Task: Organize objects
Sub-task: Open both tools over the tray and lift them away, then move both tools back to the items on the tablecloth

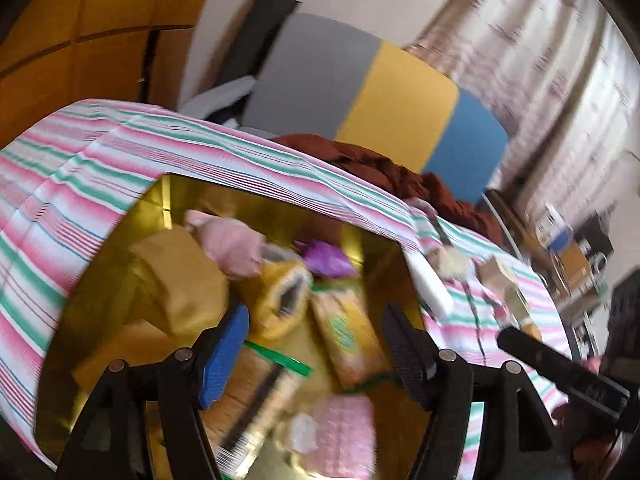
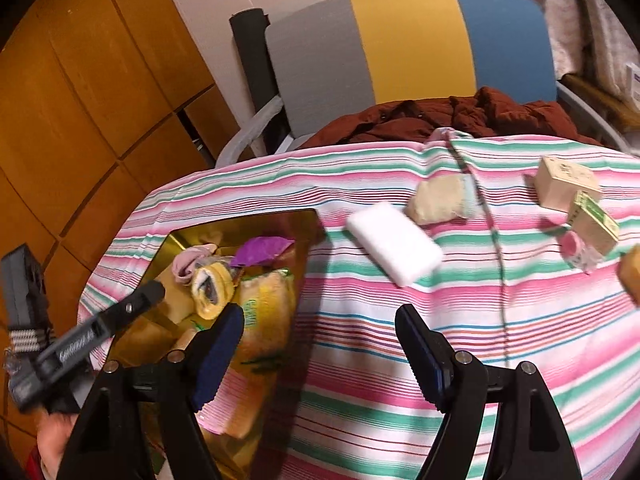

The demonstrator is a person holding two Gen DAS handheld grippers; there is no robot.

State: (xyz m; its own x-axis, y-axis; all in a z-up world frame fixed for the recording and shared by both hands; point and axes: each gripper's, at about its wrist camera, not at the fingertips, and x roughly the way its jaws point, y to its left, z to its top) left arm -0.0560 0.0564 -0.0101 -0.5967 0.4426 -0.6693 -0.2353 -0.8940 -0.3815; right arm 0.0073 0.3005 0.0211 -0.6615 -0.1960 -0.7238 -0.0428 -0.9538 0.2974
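A shiny gold tray (image 1: 100,280) (image 2: 180,240) sits on the striped tablecloth and holds several items: a pink sock (image 1: 232,244), a purple wrapper (image 1: 324,260) (image 2: 260,250), a yellow roll (image 1: 284,296) (image 2: 212,288) and a yellow packet (image 1: 348,332) (image 2: 260,312). My left gripper (image 1: 316,356) is open and empty just above the tray. My right gripper (image 2: 320,356) is open and empty above the cloth at the tray's right edge. A white block (image 2: 394,242) (image 1: 430,284), a beige sock bundle (image 2: 440,200), two small boxes (image 2: 566,182) (image 2: 594,222) and a pink-capped jar (image 2: 576,248) lie loose on the cloth.
A grey, yellow and blue chair back (image 2: 412,40) stands behind the table with a rust-brown jacket (image 2: 460,120) on its seat. Wooden cabinets (image 2: 80,100) are at the left. A thin cord (image 2: 496,248) runs across the cloth. Curtains (image 1: 540,60) hang at the right.
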